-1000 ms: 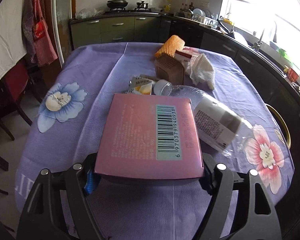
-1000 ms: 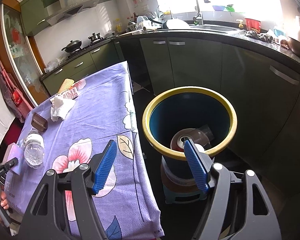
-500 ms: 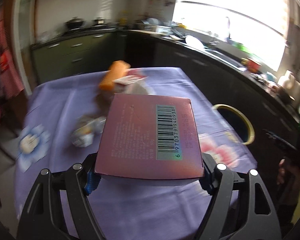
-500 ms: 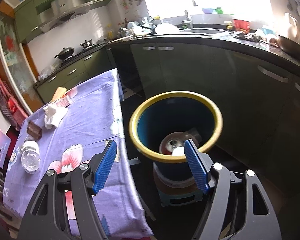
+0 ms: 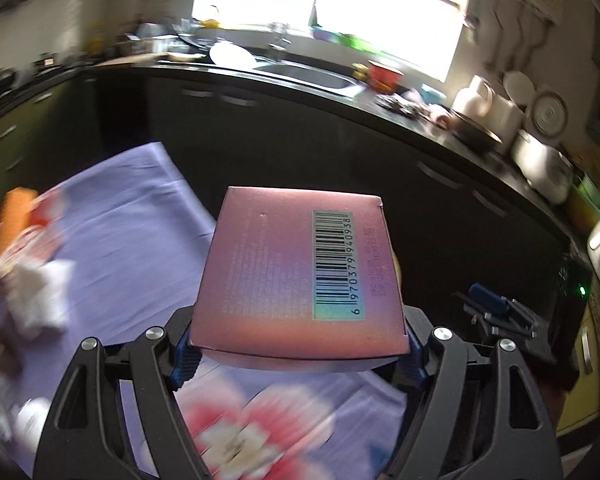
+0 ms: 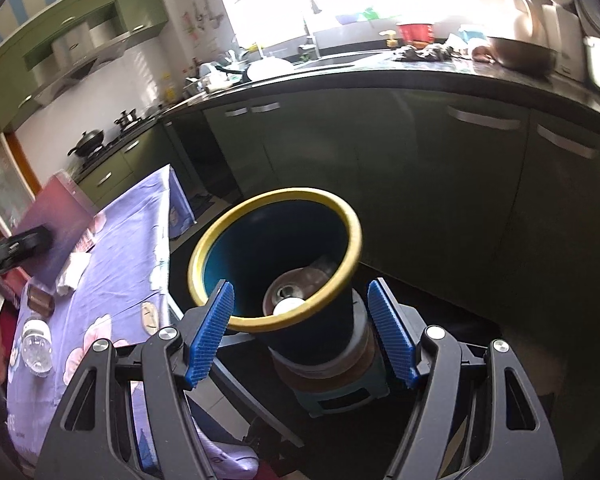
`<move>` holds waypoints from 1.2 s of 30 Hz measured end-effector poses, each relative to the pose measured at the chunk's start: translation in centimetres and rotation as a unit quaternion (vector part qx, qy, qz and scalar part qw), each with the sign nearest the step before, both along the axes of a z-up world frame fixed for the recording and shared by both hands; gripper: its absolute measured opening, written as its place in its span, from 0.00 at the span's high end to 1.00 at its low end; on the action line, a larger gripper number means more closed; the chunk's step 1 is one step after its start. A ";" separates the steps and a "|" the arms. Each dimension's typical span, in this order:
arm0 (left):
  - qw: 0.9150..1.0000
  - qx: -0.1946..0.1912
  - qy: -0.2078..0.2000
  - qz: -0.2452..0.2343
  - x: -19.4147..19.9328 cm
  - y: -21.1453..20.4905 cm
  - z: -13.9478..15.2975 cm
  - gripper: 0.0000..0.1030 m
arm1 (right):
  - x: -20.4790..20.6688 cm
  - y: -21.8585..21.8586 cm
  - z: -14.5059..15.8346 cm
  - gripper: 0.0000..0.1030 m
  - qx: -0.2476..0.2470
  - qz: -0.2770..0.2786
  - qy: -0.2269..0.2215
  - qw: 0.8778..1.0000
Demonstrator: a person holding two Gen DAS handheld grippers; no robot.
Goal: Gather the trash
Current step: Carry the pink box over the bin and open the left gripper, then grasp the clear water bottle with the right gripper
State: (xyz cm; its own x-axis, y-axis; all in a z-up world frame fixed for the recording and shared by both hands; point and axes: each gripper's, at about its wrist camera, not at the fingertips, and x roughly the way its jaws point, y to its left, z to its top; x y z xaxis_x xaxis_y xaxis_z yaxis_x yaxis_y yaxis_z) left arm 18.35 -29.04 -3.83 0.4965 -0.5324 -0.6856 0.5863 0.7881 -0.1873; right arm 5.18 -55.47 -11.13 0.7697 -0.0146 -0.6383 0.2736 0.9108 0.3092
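A flat pink box (image 5: 300, 272) with a barcode is held level above the table's right edge, my left gripper (image 5: 298, 356) shut on its two sides. From the right wrist view the same pink box (image 6: 56, 224) and left gripper (image 6: 24, 244) show at the far left, over the table. My right gripper (image 6: 302, 336) stands open with nothing between its blue pads (image 6: 212, 336). Beyond it stands the dark blue trash bin (image 6: 276, 200) with a yellow rim, a can and other trash inside. The right gripper (image 5: 496, 308) shows low on the right in the left wrist view.
The table wears a purple floral cloth (image 5: 120, 220). On it lie a clear plastic bottle (image 6: 36, 348), a brown case (image 6: 40, 300), a crumpled white tissue (image 6: 74, 272) and an orange packet (image 5: 16, 208). Dark kitchen cabinets (image 6: 420, 160) curve behind the bin.
My left gripper has swung right and lifted with the pink box, from over the table's middle to its right edge. The right gripper shifted, so the bin now sits between its fingers.
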 end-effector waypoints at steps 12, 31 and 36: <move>0.999 0.017 0.028 -0.023 7.2 -11.3 -5.0 0.23 | -1.0 -2.1 -0.8 0.33 0.011 -0.032 0.013 0.999; 0.994 -0.030 -0.060 0.090 -3.8 10.8 3.7 0.17 | 2.8 5.5 -0.4 0.33 0.006 0.095 0.023 0.995; 0.983 -0.033 -0.056 0.170 -5.4 18.7 3.2 0.17 | 5.3 12.0 -0.7 0.33 0.013 0.217 0.038 0.975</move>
State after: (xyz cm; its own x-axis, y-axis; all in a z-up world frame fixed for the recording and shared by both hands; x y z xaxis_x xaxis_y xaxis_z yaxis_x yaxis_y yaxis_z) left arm 12.94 -10.37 -0.65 0.7246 -0.3641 -0.5852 0.3109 0.9304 -0.1940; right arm 10.45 -43.47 -11.79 0.6507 0.3200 -0.6887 -0.1133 0.9377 0.3286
